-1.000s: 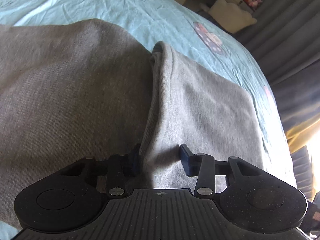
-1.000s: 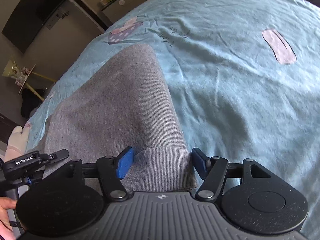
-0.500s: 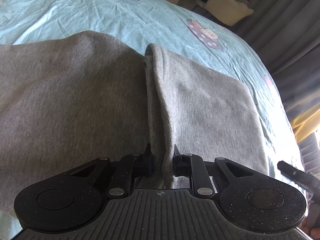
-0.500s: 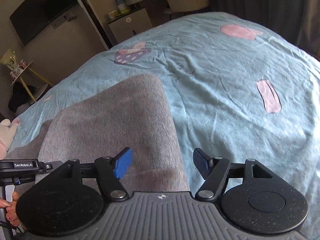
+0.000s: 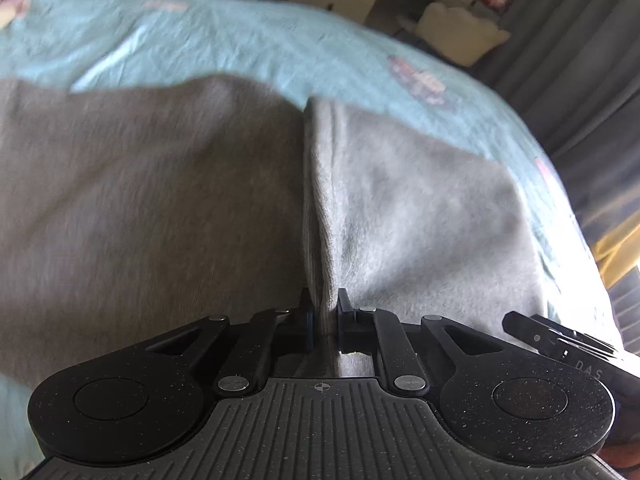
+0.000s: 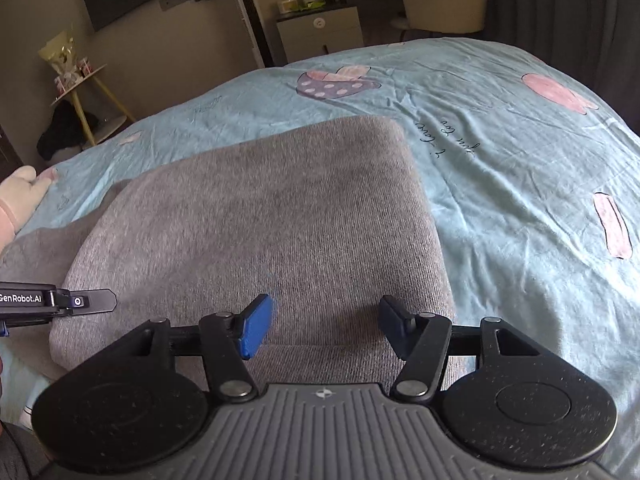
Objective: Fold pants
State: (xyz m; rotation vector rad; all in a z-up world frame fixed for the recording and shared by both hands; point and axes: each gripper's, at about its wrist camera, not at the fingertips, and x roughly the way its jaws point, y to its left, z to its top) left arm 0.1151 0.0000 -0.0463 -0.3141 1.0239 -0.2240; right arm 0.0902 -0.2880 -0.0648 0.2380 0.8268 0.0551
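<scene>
Grey pants [image 5: 160, 200] lie spread on a light blue bedsheet [image 5: 280, 40]. In the left wrist view one layer is folded over, with its ribbed edge [image 5: 316, 220] running toward me. My left gripper [image 5: 325, 306] is shut on that edge near the bed's front. In the right wrist view the pants [image 6: 260, 220] show as a folded grey slab with a ribbed cuff at the near end. My right gripper [image 6: 326, 320] is open just above that cuff and holds nothing.
The bedsheet [image 6: 520, 160] has pink and purple prints. Behind the bed stand a white cabinet [image 6: 320, 32], a chair [image 6: 444, 4], a side table [image 6: 80, 84] and dark curtains [image 5: 580, 60]. The left gripper's body [image 6: 52, 300] shows at the right wrist view's left edge.
My left gripper has closed on the folded edge of the pants. My right gripper has drawn back and up from the cuff, staying open.
</scene>
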